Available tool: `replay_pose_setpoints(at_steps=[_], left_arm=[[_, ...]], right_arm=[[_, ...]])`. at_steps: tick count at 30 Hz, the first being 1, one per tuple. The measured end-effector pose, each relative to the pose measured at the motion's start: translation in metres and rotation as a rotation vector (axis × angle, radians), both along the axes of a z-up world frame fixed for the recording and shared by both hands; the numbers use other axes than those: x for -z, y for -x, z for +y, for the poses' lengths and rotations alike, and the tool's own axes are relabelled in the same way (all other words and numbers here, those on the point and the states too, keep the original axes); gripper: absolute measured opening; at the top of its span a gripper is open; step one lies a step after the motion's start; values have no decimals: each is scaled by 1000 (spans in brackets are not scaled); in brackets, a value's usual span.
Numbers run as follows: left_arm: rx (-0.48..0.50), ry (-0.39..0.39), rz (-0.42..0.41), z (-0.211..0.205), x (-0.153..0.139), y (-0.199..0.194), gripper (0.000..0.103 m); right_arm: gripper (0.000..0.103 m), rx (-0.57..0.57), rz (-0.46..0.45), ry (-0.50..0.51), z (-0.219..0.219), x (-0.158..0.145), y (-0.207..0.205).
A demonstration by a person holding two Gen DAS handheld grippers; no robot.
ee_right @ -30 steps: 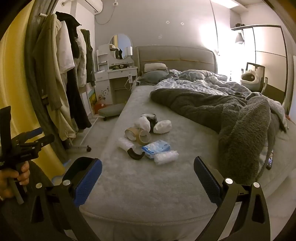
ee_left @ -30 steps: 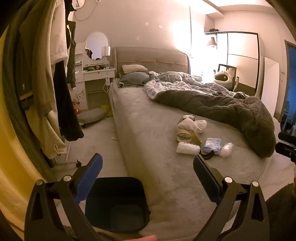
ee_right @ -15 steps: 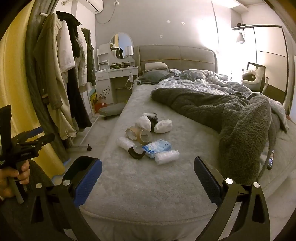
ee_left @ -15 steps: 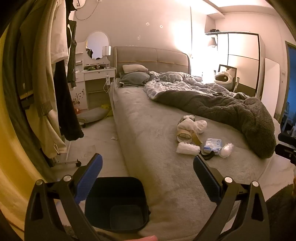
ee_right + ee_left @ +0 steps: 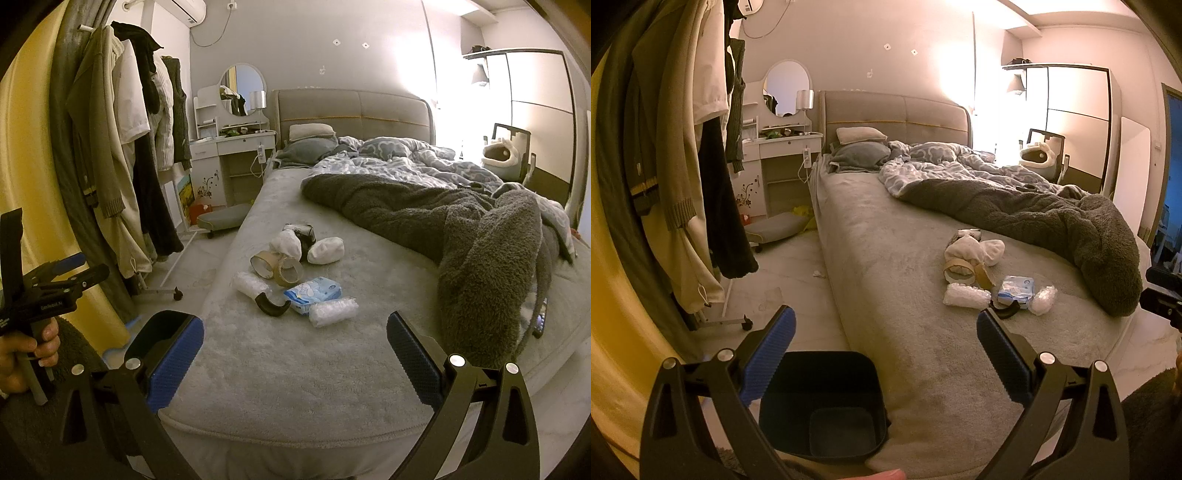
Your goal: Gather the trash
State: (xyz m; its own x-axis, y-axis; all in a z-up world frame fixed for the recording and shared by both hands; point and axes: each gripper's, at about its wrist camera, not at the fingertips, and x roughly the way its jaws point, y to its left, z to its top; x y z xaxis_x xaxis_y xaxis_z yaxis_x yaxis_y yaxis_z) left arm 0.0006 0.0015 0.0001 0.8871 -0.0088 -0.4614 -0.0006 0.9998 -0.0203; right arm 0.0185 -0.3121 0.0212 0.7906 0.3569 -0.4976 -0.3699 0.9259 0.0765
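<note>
A pile of trash lies on the grey bed [image 5: 280, 369]: two tape rolls [image 5: 277, 267], white crumpled wads [image 5: 325, 250], a blue tissue pack [image 5: 313, 293], two bubble-wrap bundles [image 5: 333, 312], a black curved piece [image 5: 272, 304]. The same pile [image 5: 990, 277] shows in the left wrist view. A dark bin [image 5: 823, 406] stands on the floor at the bed's near corner, under my left gripper [image 5: 884, 354], which is open. My right gripper [image 5: 295, 358] is open too, over the bed's foot, short of the pile. Nothing is held.
A dark fleece blanket [image 5: 480, 251] and patterned duvet cover the bed's right side. Coats hang on a rack [image 5: 122, 166] at the left, with a white dressing table [image 5: 236, 155] behind. A phone [image 5: 540, 325] lies near the blanket's edge. A hand holds the left gripper's handle [image 5: 33, 314].
The right gripper has drifted slightly closer to the trash pile. The left view is almost unchanged.
</note>
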Motion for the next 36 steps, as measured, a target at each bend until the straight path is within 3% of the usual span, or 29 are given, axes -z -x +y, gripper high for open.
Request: replay_pose_setpoints(at_steps=[36], left_arm=[[-1, 6, 4, 1, 0, -1, 100]], right_arm=[[100, 0, 6, -1, 0, 1, -2]])
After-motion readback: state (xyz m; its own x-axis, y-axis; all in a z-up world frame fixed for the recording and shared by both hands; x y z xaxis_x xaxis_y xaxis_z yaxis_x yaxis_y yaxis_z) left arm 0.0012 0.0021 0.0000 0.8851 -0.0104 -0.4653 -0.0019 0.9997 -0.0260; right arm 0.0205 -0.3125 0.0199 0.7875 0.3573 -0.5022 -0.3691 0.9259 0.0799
